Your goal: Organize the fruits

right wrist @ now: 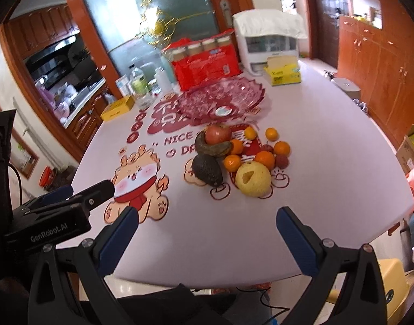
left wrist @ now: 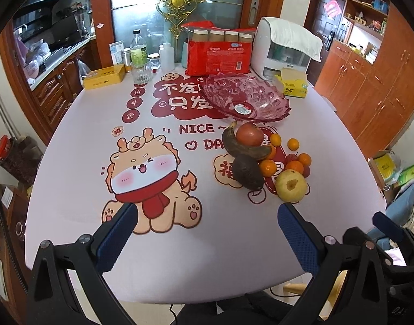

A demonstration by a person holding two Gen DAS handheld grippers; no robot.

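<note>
A pile of fruit lies on the table: a yellow pear (left wrist: 291,185) (right wrist: 253,179), a dark avocado (left wrist: 247,172) (right wrist: 207,169), a browned banana (left wrist: 244,147) (right wrist: 211,146), a red apple (left wrist: 249,134) (right wrist: 217,134) and several small oranges (left wrist: 268,168) (right wrist: 264,159). Behind the pile stands a pink glass fruit dish (left wrist: 247,96) (right wrist: 220,98), with nothing in it. My left gripper (left wrist: 207,211) hangs open over the near table, left of the pear. The right gripper (right wrist: 207,216) is open too, short of the pear. The left gripper's body (right wrist: 60,211) shows at the left of the right wrist view.
The white table (left wrist: 79,162) carries a cartoon print. At the back stand a red pack of jars (left wrist: 217,51), a white appliance (left wrist: 282,48), a yellow tissue box (left wrist: 293,82), a yellow tin (left wrist: 105,77), bottles (left wrist: 138,48) and a glass (left wrist: 141,73). Wooden cabinets line the right side.
</note>
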